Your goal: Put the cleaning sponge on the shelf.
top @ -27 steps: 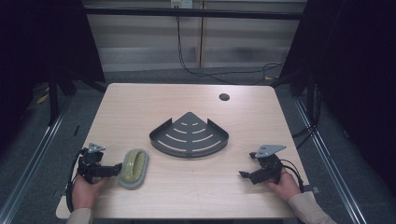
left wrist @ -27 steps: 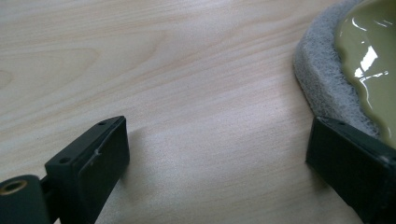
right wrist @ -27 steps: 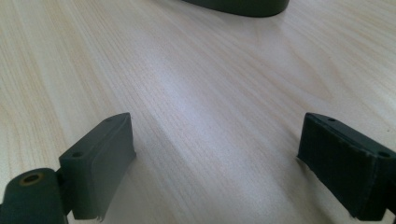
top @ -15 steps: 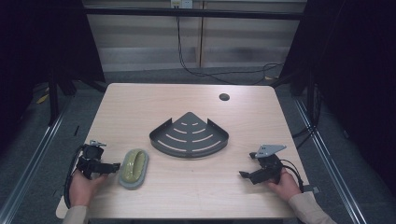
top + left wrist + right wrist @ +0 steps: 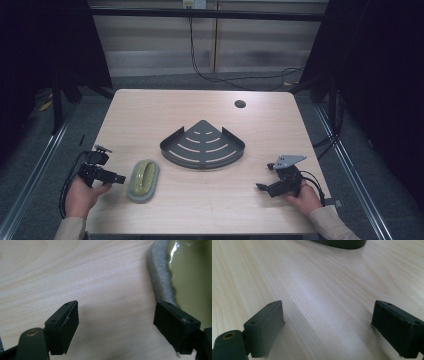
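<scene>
A pale wood-grain worktop with rounded corners stands on a grey floor, with dark space to either side and a light panelled wall behind it. Nearest the person's edge, two hands come in from below, each holding a set of tongs low over the wood. The left gripper sits by the near left corner, its jaws spread wide and holding nothing; in the left gripper view bare wood lies between them, and one jaw stands just beside the grey rim of the scrubbing pad, whether touching it or not cannot be told. That scrubbing pad, an oblong olive-green piece on a grey fuzzy base, lies flat on the worktop immediately inward of the left gripper, its long side running away from the near edge; its glossy green top and grey edge fill the upper corner of the left gripper view. The right gripper, topped by a grey three-cornered plate, rests near the near right corner, jaws likewise wide apart and empty, with only wood between them in its own view. Farther in, around the middle of the worktop, sits a dark fan-shaped slotted tray, well apart from both grippers. Beyond it, toward the far edge, is a small round dark hole.
</scene>
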A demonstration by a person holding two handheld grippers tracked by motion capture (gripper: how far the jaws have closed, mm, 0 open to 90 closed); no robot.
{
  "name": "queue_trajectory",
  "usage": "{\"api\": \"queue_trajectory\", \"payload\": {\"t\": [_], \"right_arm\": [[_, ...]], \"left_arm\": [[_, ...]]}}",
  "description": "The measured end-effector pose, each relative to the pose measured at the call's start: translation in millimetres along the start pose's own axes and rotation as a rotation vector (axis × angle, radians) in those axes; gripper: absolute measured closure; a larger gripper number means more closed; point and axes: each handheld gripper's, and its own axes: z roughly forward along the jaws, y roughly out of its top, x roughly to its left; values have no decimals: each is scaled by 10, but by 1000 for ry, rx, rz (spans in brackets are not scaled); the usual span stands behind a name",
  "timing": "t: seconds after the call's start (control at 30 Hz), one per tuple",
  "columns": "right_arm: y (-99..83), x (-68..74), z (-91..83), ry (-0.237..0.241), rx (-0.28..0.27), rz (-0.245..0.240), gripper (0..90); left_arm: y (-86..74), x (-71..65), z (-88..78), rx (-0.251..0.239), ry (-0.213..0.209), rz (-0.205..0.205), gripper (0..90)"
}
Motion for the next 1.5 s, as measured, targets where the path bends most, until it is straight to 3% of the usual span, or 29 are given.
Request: {"api": "queue_trajectory", "payload": {"t": [0.43,0.9,1.5], "right_arm": [[0,-1,-1,-1,1,-2,101],[-1,-2,0,0,1,-2,101],[0,0,0,-1,1,0,101]], "left_arm": [[290,-183,-234,46,-23,6,221],[444,-278,-345,77,-46,-22,243],[539,-456,-267,136,-91,-20,299]]}}
